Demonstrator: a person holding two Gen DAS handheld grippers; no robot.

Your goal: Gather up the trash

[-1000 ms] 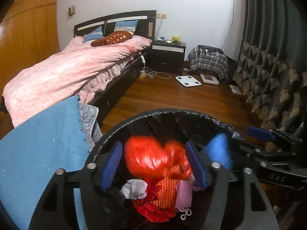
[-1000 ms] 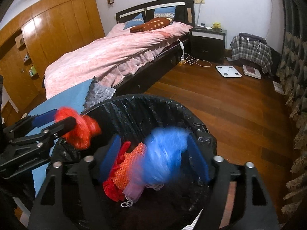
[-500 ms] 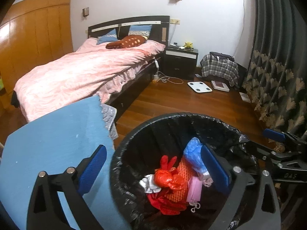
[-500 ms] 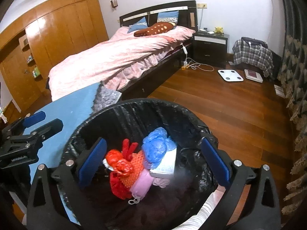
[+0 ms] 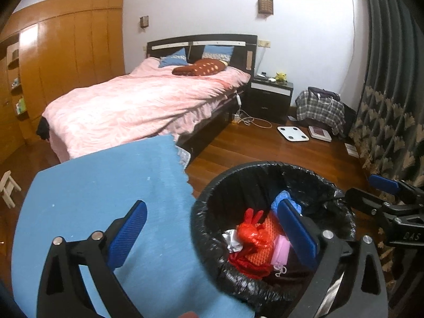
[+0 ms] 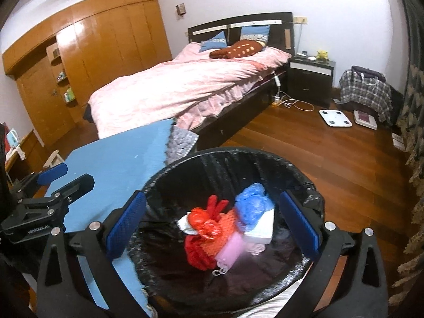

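Observation:
A round bin lined with a black bag (image 5: pixel 209 201) (image 6: pixel 304 182) stands beside a blue-covered table. Inside it lie a red crumpled bag (image 5: pixel 249 234) (image 6: pixel 204 225), a blue crumpled bag (image 6: pixel 251 204) (image 5: pixel 283 197), an orange mesh piece, a pink mask, white paper and a white box. My left gripper (image 5: pixel 212 234) is open above the bin's left rim, with nothing between its blue pads. My right gripper (image 6: pixel 212 228) is open above the bin's mouth, also empty. Each gripper shows at the edge of the other's view.
The blue table top (image 5: pixel 92 201) lies left of the bin. Beyond it stands a bed with a pink quilt (image 6: pixel 185 84). On the wooden floor lie a white scale (image 6: pixel 335 118), a cable and a plaid bag (image 6: pixel 365 92). A dark curtain hangs at the right.
Both grippers opened and let go: the red bag and the blue bag fell into the bin. Both grippers then rose and drew back from the bin, the left one shifting over the table.

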